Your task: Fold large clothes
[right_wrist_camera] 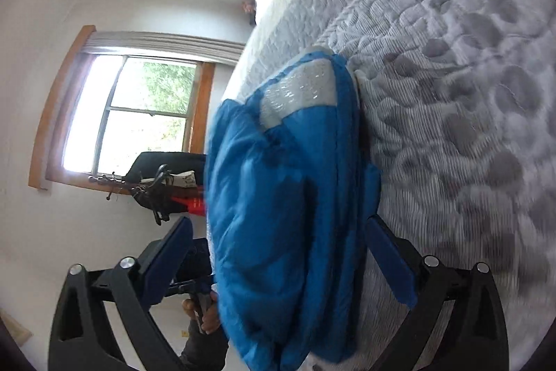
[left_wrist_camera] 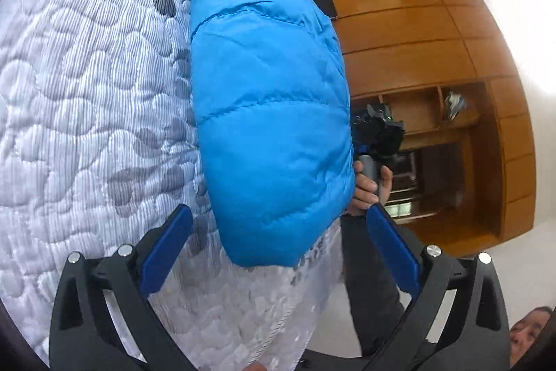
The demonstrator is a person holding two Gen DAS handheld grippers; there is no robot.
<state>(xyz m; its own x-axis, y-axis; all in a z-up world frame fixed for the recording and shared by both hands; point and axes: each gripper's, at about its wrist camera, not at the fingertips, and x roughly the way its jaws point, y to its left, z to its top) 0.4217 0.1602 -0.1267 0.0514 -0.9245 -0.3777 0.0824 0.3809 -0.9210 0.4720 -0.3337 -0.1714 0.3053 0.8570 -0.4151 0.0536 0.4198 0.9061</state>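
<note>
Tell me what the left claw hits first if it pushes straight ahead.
Most likely the blue puffer jacket: its lower end sits between the open left claw fingers, lying on the quilted bed. Depth is uncertain.

Jacket (left_wrist_camera: pixel 271 113) bunched on mattress (left_wrist_camera: pixel 87 99) at its edge, lying between both grippers. Left gripper (left_wrist_camera: pixel 278 252) spread wide, one finger each side of jacket's near end. Right gripper (right_wrist_camera: pixel 278 261) likewise straddling the opposite end. Person's hand (left_wrist_camera: pixel 368 186) just beyond jacket in left view. Wooden shelving (left_wrist_camera: pixel 434 58) far behind. Window (right_wrist_camera: pixel 139 113) far left in right view; mattress right.
</note>
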